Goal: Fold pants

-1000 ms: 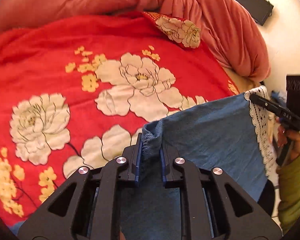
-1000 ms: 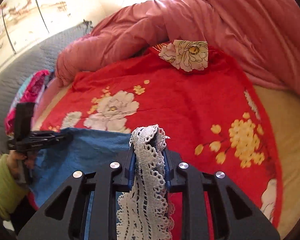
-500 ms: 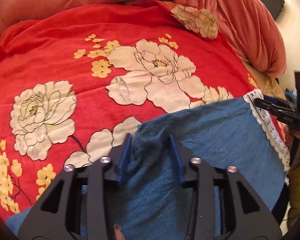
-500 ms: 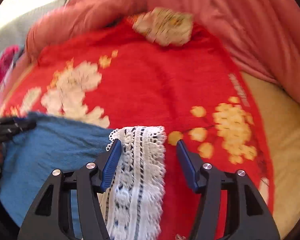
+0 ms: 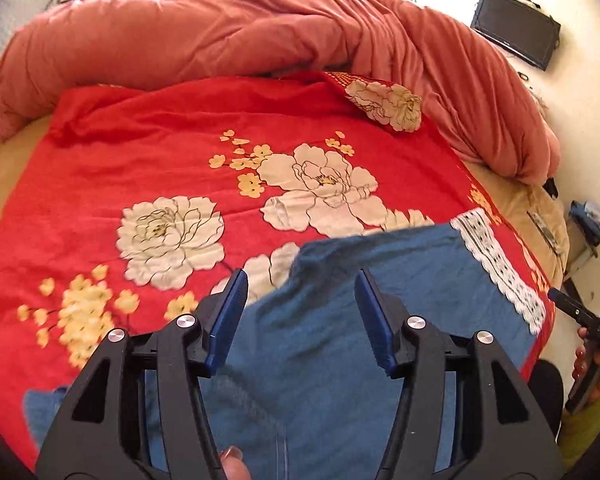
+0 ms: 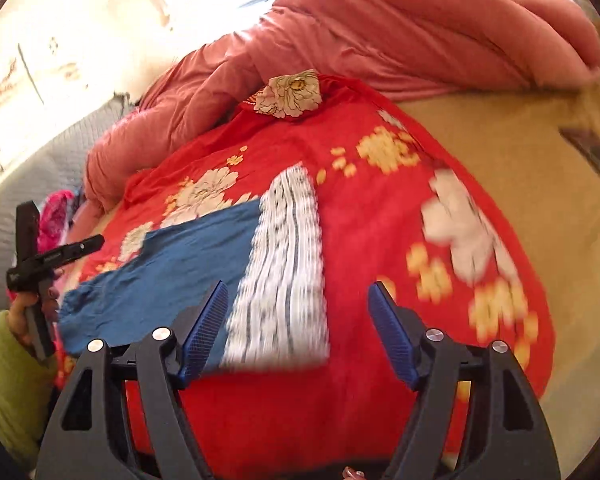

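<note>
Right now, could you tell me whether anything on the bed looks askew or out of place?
Only small things. The far corner of the red floral blanket is flipped over, showing its pale flower underside. The pink duvet is bunched in a heap behind it. The blue pants lie flat, lace hem spread out.

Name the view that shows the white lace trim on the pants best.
Left wrist: the lace trim is sharp there, edging the blue pants. In the right wrist view it is nearer and larger, but smeared by motion blur.
</note>
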Motion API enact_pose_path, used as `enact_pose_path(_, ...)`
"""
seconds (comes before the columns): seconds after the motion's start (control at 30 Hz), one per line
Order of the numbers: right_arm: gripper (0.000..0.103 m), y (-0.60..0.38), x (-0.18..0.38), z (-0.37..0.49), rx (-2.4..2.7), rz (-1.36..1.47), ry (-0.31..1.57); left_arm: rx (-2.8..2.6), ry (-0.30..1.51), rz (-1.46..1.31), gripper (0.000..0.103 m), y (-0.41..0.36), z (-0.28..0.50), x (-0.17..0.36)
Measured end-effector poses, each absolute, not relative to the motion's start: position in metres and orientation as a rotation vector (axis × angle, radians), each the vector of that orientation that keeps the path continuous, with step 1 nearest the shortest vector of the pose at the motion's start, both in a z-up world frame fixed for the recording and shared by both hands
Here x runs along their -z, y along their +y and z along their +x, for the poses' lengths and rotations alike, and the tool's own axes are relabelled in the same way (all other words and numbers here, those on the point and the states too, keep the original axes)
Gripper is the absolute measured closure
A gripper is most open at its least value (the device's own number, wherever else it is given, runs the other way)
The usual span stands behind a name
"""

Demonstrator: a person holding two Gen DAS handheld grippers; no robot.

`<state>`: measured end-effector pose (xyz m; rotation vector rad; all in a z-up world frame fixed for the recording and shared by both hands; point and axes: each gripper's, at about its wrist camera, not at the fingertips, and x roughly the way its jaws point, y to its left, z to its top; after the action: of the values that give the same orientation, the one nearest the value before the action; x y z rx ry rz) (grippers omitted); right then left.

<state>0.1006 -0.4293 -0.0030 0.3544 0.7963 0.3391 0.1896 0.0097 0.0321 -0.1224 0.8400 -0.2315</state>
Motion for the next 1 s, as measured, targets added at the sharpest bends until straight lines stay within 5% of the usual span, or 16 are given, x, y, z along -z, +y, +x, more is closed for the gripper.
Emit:
enact_pose_path(0.33, 0.032, -0.407, 0.019, 0.081, -0.418, 0.507, 0.922, 0.199, 0.876, -0.136, 0.054, 0.001, 0.142, -0.023)
enact_pose_path(0.47, 0.031, -0.400, 0.025, 0.085, -0.396, 0.539, 0.940, 0.123, 0.921, -0.093, 0.041, 0.009, 0.120, -0.007)
enact_pose_path(0.63, 0.031, -0.412, 0.032, 0.104, -0.361, 0.683, 0.918, 0.030, 0.979, -0.110, 0.038, 0.033, 0.105, 0.008)
enact_pose_path(0.7, 0.038, -0.416, 0.036, 0.110, -0.373, 0.744, 0.900, -0.016, 1.008, -0.106, 0.037, 0.039, 0.102, 0.015)
enact_pose_path(0.73, 0.053, -0.418, 0.038, 0.112, -0.367, 0.761, 0.889, -0.032, 1.021, -0.101, 0.037, 0.043, 0.100, 0.019)
enact_pose_path(0.77, 0.079, -0.419, 0.040, 0.114, -0.371, 0.771, 0.880, -0.036, 1.028, -0.095, 0.037, 0.044, 0.099, 0.020)
enact_pose_path(0.8, 0.088, -0.421, 0.041, 0.116, -0.391, 0.781, 0.869, -0.038, 1.031, -0.088, 0.037, 0.044, 0.098, 0.021)
enact_pose_path(1.0, 0.088, -0.417, 0.026, 0.106, -0.363, 0.645, 0.840, -0.084, 1.034, -0.068, 0.037, 0.054, 0.092, 0.026)
